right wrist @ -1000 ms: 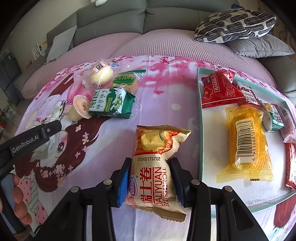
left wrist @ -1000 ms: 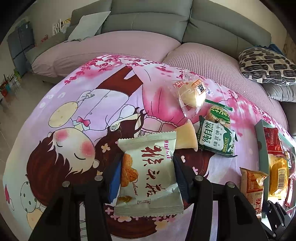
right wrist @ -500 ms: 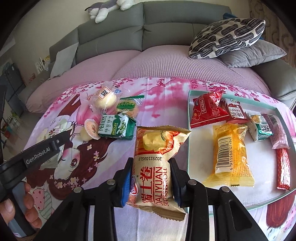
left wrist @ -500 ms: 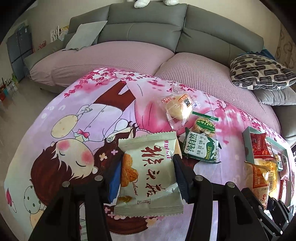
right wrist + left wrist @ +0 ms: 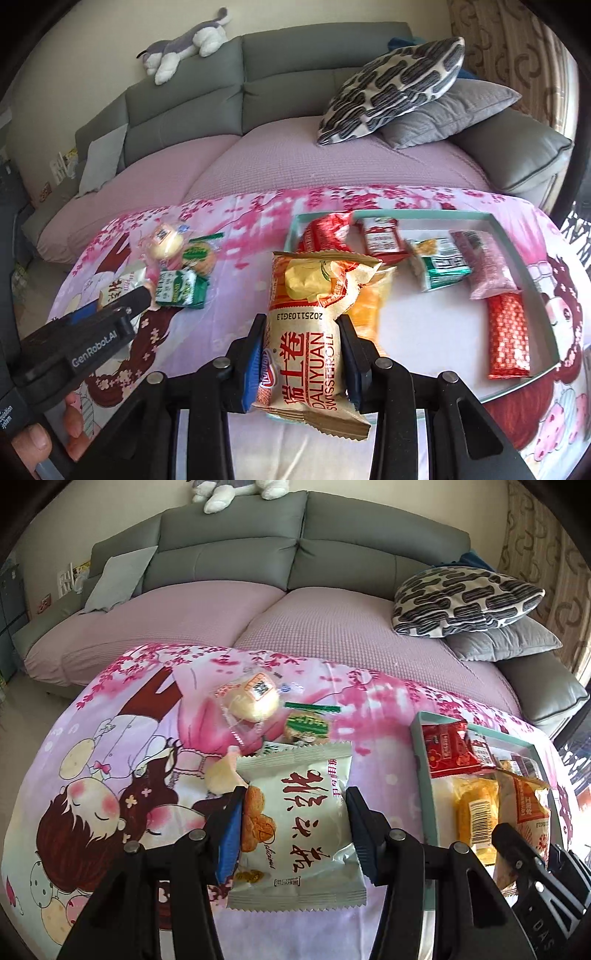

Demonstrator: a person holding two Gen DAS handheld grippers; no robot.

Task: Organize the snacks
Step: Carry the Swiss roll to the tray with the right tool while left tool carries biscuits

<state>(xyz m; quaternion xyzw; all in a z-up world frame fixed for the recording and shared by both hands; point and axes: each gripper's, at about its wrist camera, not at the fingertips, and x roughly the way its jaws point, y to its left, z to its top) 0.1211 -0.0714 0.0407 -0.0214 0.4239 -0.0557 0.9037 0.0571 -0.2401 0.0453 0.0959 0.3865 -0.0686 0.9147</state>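
My left gripper (image 5: 295,827) is shut on a pale green snack packet (image 5: 299,823) and holds it above the pink cartoon cloth. My right gripper (image 5: 301,354) is shut on an orange Swiss roll packet (image 5: 314,332) and holds it over the left edge of the teal-rimmed tray (image 5: 517,229). The tray (image 5: 419,753) holds several snacks: red packets (image 5: 506,336), a pink one (image 5: 487,266), a green one (image 5: 443,269) and a yellow cake (image 5: 476,812). A bun (image 5: 251,698), a round green packet (image 5: 306,723) and a green biscuit pack (image 5: 181,288) lie loose on the cloth.
The cloth (image 5: 110,738) covers a low table in front of a grey sofa (image 5: 295,554) with purple seat covers. A patterned cushion (image 5: 388,88) and a grey cushion (image 5: 443,114) lie on the right. A plush toy (image 5: 184,44) rests on the sofa back.
Both grippers have risen and moved right with their packets. The right gripper has moved from over the cloth to the tray's left edge. The left gripper has come nearer the tray.
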